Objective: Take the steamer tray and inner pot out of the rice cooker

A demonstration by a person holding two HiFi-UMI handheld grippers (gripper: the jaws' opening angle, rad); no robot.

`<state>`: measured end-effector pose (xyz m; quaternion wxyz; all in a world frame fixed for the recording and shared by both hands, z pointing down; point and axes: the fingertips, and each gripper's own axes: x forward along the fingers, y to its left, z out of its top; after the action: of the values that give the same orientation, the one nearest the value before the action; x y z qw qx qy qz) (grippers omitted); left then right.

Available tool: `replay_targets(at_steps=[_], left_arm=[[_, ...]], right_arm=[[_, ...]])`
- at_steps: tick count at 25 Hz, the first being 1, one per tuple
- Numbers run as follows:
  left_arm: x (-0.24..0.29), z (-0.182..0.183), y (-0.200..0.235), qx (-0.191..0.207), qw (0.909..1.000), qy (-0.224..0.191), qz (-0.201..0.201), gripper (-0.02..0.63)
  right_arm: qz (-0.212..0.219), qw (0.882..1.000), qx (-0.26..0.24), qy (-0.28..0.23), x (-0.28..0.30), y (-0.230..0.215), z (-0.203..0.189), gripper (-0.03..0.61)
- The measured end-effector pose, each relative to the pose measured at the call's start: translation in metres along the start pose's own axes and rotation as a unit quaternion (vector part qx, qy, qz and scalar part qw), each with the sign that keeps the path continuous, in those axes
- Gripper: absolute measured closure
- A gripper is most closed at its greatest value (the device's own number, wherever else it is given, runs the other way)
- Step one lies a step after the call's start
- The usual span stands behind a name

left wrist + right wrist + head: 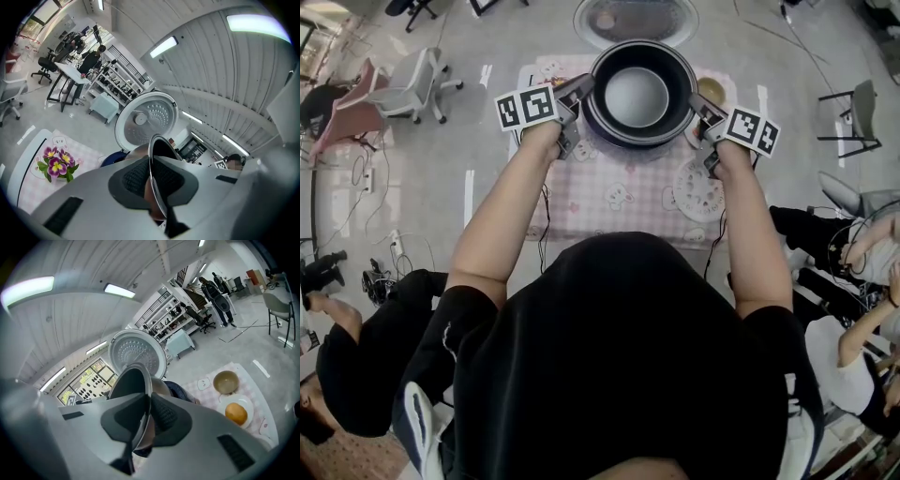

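Place: open lab workroom (furnished like an office)
Seating: swivel chairs (417,80)
Storage: equipment shelves (115,83)
Floor: loose cables (367,173)
Ceiling: strip lights (164,46)

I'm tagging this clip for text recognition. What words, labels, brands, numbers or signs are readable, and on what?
No words or numbers can be read.
Cubes on left gripper and right gripper: black-and-white square code patterns, no letters.
Round dark metal inner pot: no marking visible.
Pink checked tablecloth: cartoon prints, any lettering too small to read.
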<state>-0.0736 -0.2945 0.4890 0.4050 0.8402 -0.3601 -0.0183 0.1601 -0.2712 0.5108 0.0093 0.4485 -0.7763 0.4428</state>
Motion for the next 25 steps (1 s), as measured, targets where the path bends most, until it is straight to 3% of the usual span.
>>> replay_targets(at_steps=[14, 25], left_arm=[[-0.065, 0.008, -0.053, 0.018, 0.9989, -0.025, -0.035, 0.569], [-0.085, 0.010, -0.067, 0.016, 0.9987, -0.023, -0.043, 0.569]], right_arm=[[0.022, 0.998, -0.025, -0.044, -0.057, 0.071, -0.004, 0.538], [0.026, 0.998, -0.017, -0.050, -0.073, 0.092, -0.012, 0.540]])
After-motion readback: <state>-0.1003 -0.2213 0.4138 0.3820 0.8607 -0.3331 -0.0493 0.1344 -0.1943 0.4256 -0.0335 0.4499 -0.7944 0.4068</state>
